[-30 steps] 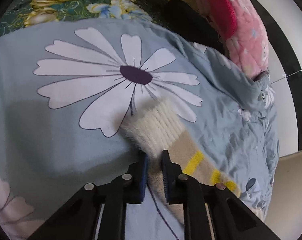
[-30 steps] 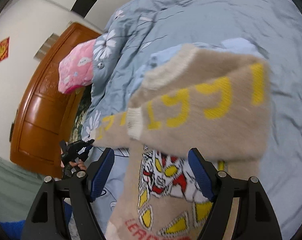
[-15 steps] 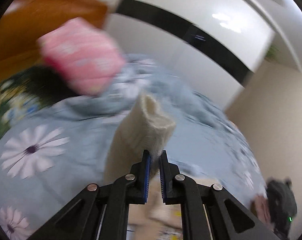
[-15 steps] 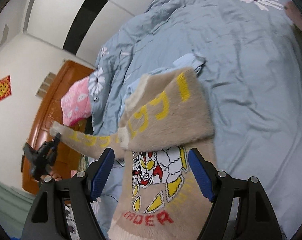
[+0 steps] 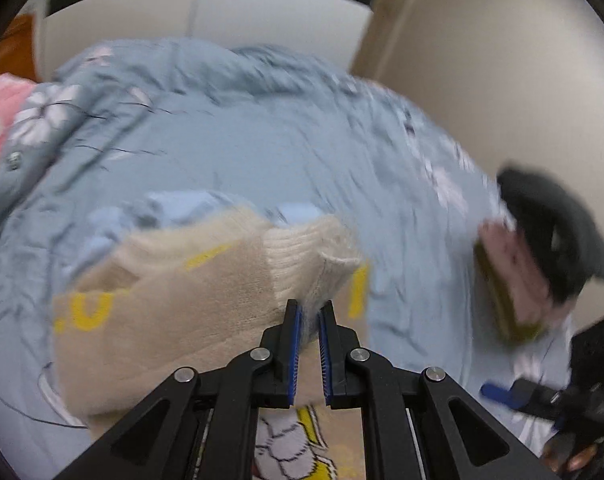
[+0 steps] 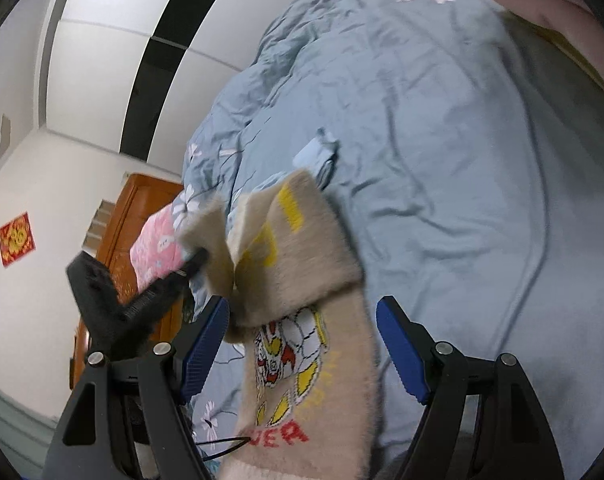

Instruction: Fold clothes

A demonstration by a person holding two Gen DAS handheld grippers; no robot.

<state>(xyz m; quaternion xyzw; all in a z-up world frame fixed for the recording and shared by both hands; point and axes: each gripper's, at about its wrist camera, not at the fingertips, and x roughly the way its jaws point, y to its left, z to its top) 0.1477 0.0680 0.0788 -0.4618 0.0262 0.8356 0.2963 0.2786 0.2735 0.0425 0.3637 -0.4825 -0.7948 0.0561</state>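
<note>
In the left wrist view, the left gripper point(image 5: 310, 320) pinches the cream ribbed cuff point(image 5: 302, 260) of the beige sweater point(image 5: 162, 312), holding the sleeve over the sweater's body on the blue floral bed cover point(image 5: 242, 152). In the right wrist view, the right gripper point(image 6: 302, 344) has its fingers point(image 6: 400, 354) spread wide and empty above the sweater point(image 6: 302, 272), which lies on the bed cover point(image 6: 442, 152) with its printed front showing.

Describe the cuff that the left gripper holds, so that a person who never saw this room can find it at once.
Start from the blue floral quilt that covers the bed; on it lies a fluffy beige sweater with yellow numbers and a cartoon print. The left gripper is shut on the sleeve cuff. It is the only ribbed cream-white band there, paler than the beige around it.
</note>
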